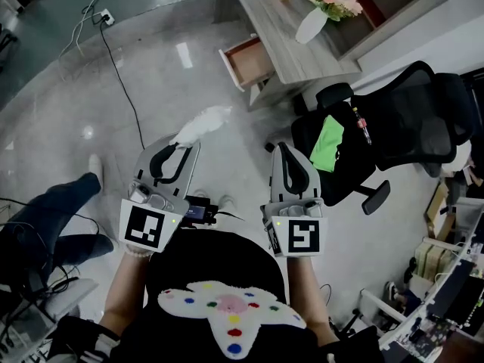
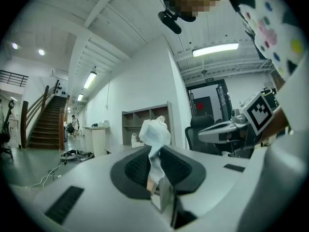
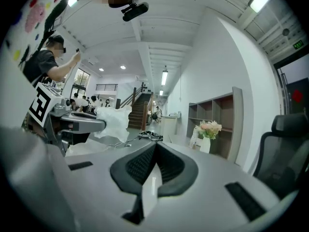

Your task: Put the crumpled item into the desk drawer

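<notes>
The crumpled item (image 1: 203, 123) is a wad of white paper that sticks out forward from my left gripper (image 1: 184, 144), whose jaws are shut on its lower part. In the left gripper view the wad (image 2: 154, 132) rises from between the black pads of that gripper (image 2: 153, 153). My right gripper (image 1: 281, 148) is held level beside it, shut with nothing between its jaws, as the right gripper view (image 3: 155, 151) also shows. The desk (image 1: 287, 36) stands ahead at the top of the head view, and its drawer (image 1: 248, 61) is pulled open and looks bare inside. Both grippers are well short of it.
A white vase with pink flowers (image 1: 314, 23) stands on the desk. A black office chair (image 1: 393, 127) with a green item (image 1: 327, 144) on its seat is to the right. A cable (image 1: 121, 74) runs across the grey floor. Another person's leg (image 1: 53, 210) is at left.
</notes>
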A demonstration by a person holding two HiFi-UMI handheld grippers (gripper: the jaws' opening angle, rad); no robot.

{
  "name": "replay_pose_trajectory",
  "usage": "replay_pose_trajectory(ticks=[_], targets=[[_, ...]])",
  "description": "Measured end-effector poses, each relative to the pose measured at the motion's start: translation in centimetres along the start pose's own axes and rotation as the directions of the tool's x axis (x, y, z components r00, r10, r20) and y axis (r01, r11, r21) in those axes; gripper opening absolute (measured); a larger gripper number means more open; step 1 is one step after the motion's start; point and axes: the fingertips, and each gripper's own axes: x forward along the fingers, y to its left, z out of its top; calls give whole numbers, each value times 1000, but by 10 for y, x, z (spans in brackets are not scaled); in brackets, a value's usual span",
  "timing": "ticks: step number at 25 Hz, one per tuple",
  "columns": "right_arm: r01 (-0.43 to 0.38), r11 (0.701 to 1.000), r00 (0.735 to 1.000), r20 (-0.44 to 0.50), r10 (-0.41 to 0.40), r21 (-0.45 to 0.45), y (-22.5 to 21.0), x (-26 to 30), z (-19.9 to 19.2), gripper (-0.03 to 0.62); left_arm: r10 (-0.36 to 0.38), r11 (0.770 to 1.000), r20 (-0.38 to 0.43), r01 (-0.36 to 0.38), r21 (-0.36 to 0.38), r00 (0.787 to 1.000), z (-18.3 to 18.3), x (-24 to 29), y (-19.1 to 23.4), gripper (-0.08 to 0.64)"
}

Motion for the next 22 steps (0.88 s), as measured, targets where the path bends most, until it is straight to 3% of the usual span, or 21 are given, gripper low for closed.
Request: replay_pose_trajectory(ticks=[6, 22], targets=[[8, 999, 1000, -3, -7, 39, 4, 3, 0, 3, -8, 1000, 1, 8, -6, 1000, -1, -1, 5, 61], [34, 999, 999, -12, -34, -5, 27, 14, 3, 3, -28, 1000, 18, 29, -13, 999, -3, -9, 33, 61]])
